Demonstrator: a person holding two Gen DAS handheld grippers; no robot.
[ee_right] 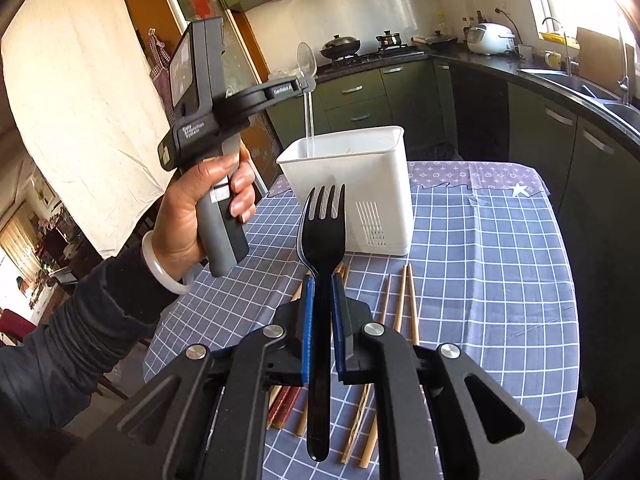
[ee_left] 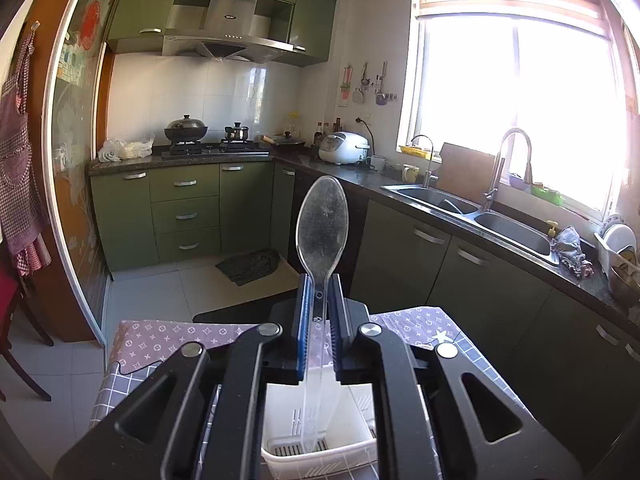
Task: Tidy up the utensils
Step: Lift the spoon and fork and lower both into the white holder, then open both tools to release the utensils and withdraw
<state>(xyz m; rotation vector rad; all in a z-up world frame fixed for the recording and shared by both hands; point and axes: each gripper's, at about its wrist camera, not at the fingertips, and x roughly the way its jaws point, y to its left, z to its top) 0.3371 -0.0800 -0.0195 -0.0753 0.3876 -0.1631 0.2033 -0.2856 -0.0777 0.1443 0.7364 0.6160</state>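
Note:
My left gripper (ee_left: 319, 286) is shut on a clear plastic spoon (ee_left: 323, 224), bowl up, handle hanging down into the white utensil holder (ee_left: 316, 454). In the right wrist view the left gripper (ee_right: 303, 82) holds the clear spoon (ee_right: 307, 60) above the holder's (ee_right: 352, 192) left side, handle tip inside it. My right gripper (ee_right: 320, 284) is shut on a black plastic fork (ee_right: 322, 232), tines up, with what looks like a second utensil's edge behind it. It sits in front of the holder, above the table.
Several wooden chopsticks (ee_right: 410, 300) lie on the blue checked tablecloth (ee_right: 492, 264) below my right gripper. Kitchen cabinets, a stove (ee_left: 216, 146) and a sink (ee_left: 480, 216) lie beyond the table. A red chair (ee_left: 12, 308) stands at left.

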